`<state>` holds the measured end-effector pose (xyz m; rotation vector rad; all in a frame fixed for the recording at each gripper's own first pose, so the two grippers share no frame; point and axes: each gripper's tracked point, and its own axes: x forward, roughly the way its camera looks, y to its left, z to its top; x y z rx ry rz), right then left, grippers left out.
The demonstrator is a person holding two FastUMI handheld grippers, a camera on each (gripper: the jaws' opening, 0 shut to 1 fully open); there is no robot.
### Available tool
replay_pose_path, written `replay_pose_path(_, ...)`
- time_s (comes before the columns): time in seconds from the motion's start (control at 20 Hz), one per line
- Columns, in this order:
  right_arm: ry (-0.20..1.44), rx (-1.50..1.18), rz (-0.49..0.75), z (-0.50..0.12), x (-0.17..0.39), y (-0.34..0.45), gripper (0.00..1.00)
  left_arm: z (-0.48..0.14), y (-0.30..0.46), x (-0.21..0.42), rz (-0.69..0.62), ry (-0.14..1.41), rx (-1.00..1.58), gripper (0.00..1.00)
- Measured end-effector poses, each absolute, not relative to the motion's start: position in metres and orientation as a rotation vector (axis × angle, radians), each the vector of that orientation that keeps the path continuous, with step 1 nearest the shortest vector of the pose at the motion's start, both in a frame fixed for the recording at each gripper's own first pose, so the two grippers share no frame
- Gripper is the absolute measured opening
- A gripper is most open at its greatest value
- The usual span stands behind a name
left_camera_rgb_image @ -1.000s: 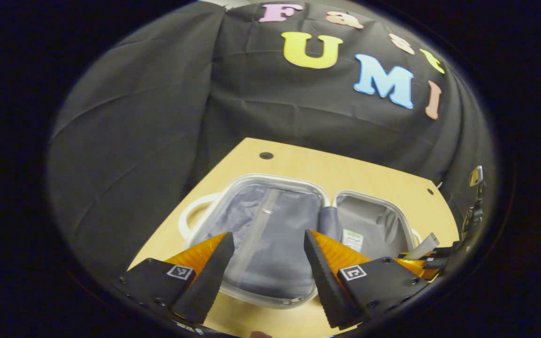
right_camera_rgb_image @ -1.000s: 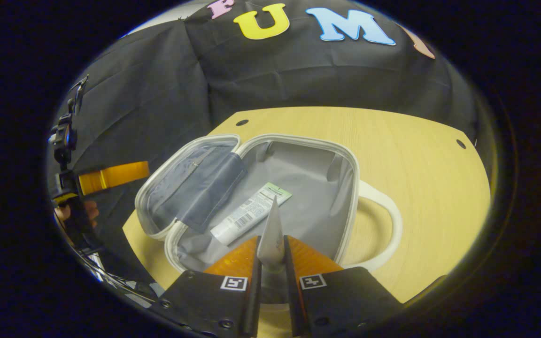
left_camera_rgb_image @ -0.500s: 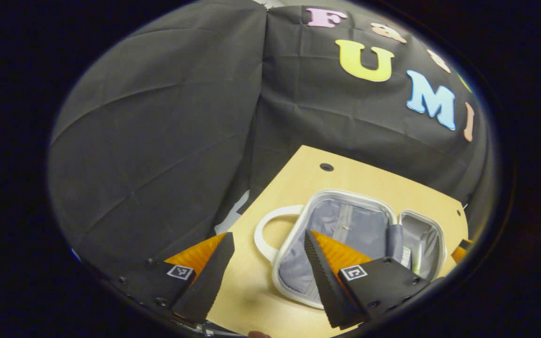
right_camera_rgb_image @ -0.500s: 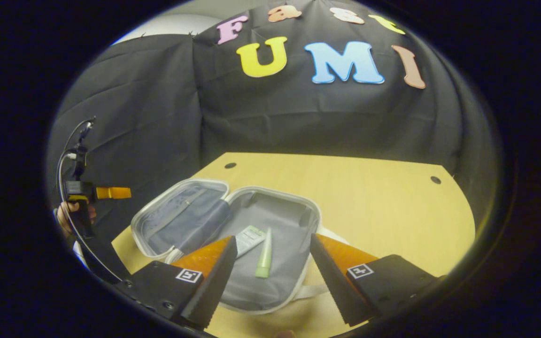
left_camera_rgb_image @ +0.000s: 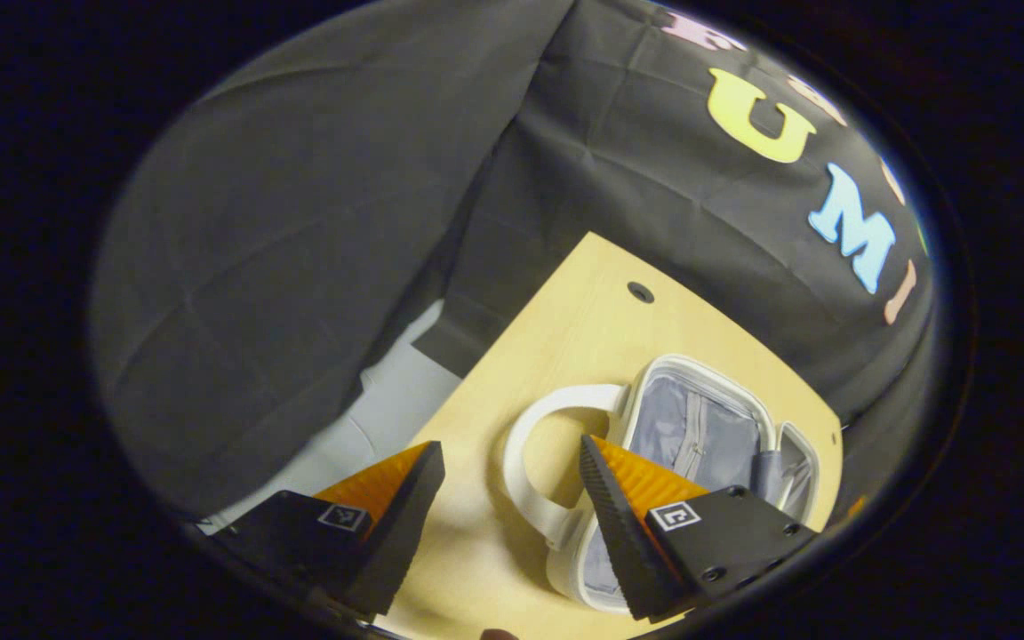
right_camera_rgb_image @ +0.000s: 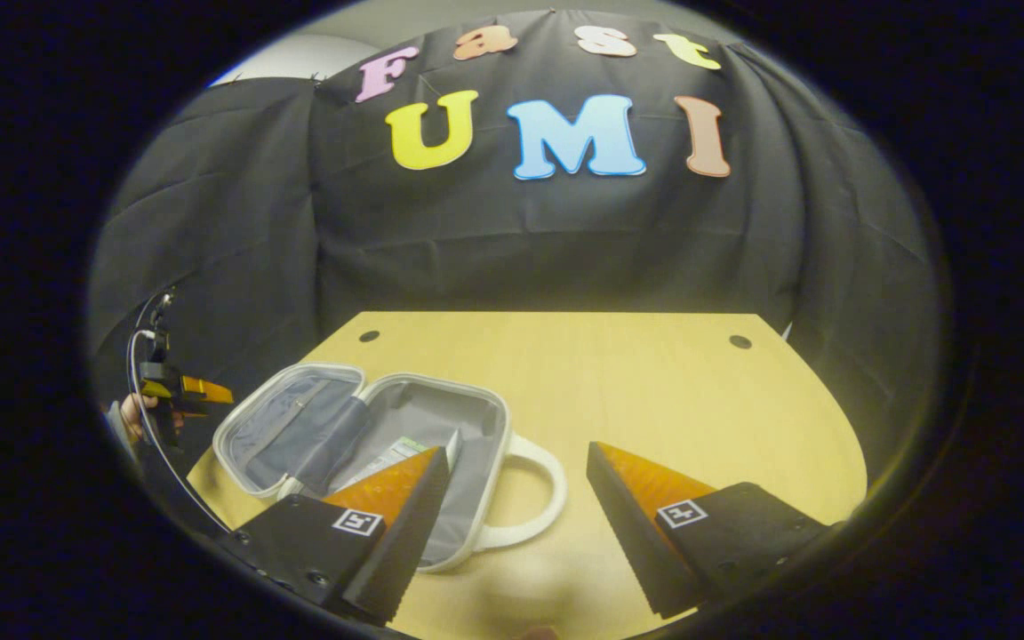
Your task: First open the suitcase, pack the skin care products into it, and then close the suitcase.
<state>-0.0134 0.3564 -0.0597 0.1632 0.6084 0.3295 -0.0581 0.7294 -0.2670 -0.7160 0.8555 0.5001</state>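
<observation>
1. The suitcase (right_camera_rgb_image: pixel 361 444), a small white-rimmed case with a grey lining, lies open and flat on the wooden table (right_camera_rgb_image: pixel 672 391), toward the table's left and near part in the right gripper view

2. The right gripper (right_camera_rgb_image: pixel 512 524) hovers with its fingers spread wide apart, holding nothing; its left finger (right_camera_rgb_image: pixel 405 507) overlaps the near edge of the open case in the picture, and its right finger (right_camera_rgb_image: pixel 645 516) sits over bare table

3. Between those fingers, the case's white handle (right_camera_rgb_image: pixel 534 498) loops out to the right of the case, resting on the table

4. Inside the right half of the case, a white skin care tube (right_camera_rgb_image: pixel 392 452) with a green end lies on the lining, partly hidden behind the left finger

5. The left half (right_camera_rgb_image: pixel 285 422) of the case shows a darker grey-blue lining

6. The left gripper (left_camera_rgb_image: pixel 508 516) is likewise spread wide and empty; in its own view the other white handle (left_camera_rgb_image: pixel 534 462) loops between its fingers, and the open case (left_camera_rgb_image: pixel 699 427) lies just beyond and to the right

7. In the right gripper view the left gripper (right_camera_rgb_image: pixel 183 391) appears at the far left, off the table's edge, gripped by a hand (right_camera_rgb_image: pixel 132 411)

8. A small dark hole (right_camera_rgb_image: pixel 740 341) marks the far right of the table, another (right_camera_rgb_image: pixel 369 336) the far left
</observation>
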Motion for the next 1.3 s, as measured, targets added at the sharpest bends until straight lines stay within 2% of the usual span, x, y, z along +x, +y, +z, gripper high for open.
replay_pose_path(0.05,0.613,0.163,0.313,-0.059,-0.013,0.35,0.96,-0.284,0.709,-0.052,0.491,0.86,-0.774,0.96)
replay_pose_path(0.1,0.616,0.16,0.299,-0.06,-0.013,0.345,0.96,-0.291,0.707,-0.05,0.483,0.854,-0.842,0.99)
replay_pose_path(0.15,0.622,0.155,0.291,-0.06,-0.014,0.341,0.96,-0.296,0.707,-0.046,0.477,0.843,-0.912,0.93)
replay_pose_path(0.2,0.628,0.149,0.285,-0.059,-0.016,0.338,0.95,-0.297,0.705,-0.043,0.465,0.819,-0.968,0.96)
replay_pose_path(0.25,0.627,0.142,0.276,-0.058,-0.016,0.333,0.96,-0.298,0.705,-0.038,0.455,0.796,-1.013,0.94)
replay_pose_path(0.55,0.619,0.146,0.25,-0.056,-0.018,0.312,0.96,-0.312,0.704,-0.041,0.53,0.829,-1.022,0.18)
replay_pose_path(0.6,0.614,0.148,0.252,-0.055,-0.018,0.309,0.96,-0.308,0.703,-0.038,0.536,0.819,-1.005,0.18)
replay_pose_path(0.65,0.609,0.15,0.255,-0.053,-0.017,0.307,0.96,-0.297,0.705,-0.037,0.538,0.819,-0.987,0.13)
replay_pose_path(0.9,0.573,0.175,0.284,-0.047,-0.007,0.289,0.96,-0.224,0.701,-0.036,0.527,0.8,-0.837,0.12)
replay_pose_path(1.15,0.532,0.19,0.298,-0.047,-0.002,0.246,0.96,-0.095,0.659,-0.015,0.48,0.686,-0.745,0.12)
replay_pose_path(1.3,0.498,0.183,0.296,-0.045,0.001,0.216,0.96,-0.017,0.598,0.01,0.406,0.626,-0.65,0.11)
